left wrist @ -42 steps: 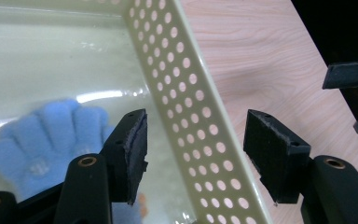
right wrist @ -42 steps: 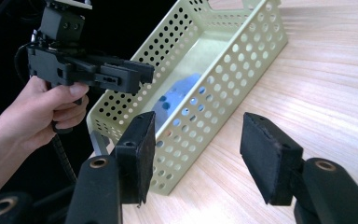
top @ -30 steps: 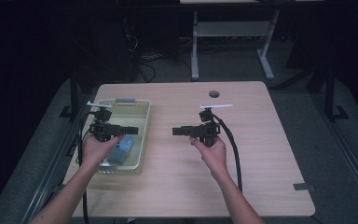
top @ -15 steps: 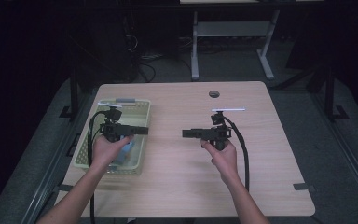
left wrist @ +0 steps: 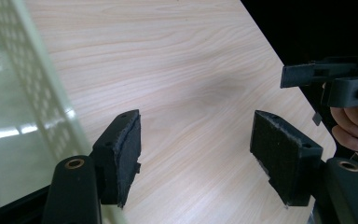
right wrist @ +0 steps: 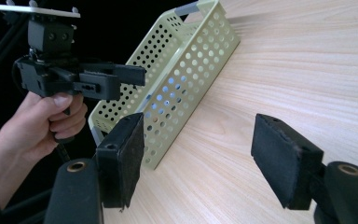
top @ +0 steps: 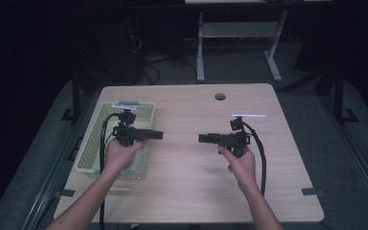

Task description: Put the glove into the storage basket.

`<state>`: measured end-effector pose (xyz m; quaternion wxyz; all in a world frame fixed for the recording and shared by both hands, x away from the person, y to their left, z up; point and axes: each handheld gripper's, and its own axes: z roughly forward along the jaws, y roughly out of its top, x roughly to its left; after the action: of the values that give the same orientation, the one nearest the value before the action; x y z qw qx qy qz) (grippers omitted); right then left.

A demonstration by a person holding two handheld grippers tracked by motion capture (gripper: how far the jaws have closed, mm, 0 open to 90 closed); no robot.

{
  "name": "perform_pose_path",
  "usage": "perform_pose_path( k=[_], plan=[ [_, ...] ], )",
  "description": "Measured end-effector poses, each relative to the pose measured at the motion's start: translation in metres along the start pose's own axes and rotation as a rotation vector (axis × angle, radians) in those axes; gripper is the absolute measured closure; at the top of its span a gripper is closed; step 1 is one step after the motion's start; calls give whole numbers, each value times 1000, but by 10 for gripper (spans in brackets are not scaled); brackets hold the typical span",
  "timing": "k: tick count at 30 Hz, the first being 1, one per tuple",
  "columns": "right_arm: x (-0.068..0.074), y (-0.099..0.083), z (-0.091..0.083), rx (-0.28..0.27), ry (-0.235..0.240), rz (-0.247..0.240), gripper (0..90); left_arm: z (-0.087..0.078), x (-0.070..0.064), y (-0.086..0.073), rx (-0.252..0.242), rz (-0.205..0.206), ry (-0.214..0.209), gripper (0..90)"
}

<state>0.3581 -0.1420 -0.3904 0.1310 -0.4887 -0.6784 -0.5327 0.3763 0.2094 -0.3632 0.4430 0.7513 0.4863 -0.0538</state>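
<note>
Pointing toward each other across the light wooden table (top: pixel 187 182), the two black hand-held grippers hover above it with bare wood between them. The left gripper (top: pixel 157 135) sits over the right wall of the pale green perforated plastic basket (top: pixel 92 152), which stands at the table's left side, its long side running away from the person. In the left gripper view its foam-padded jaws stand wide apart with nothing between them, the basket wall (left wrist: pixel 42 112) just beside the left jaw. The right gripper (top: pixel 203 138) is well apart from the basket, over the table's middle; in its own view its jaws are likewise spread wide and empty, facing the basket (right wrist: pixel 177 84) and the other hand (right wrist: pixel 46 121).
</note>
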Motion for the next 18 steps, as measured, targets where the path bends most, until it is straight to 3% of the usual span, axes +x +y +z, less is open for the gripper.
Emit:
perform_pose_path(
  k=[18],
  plan=[
    [-17, -8, -40, -52, -41, 27, 315, 22, -21, 1, 12, 20, -47, 297]
  ],
)
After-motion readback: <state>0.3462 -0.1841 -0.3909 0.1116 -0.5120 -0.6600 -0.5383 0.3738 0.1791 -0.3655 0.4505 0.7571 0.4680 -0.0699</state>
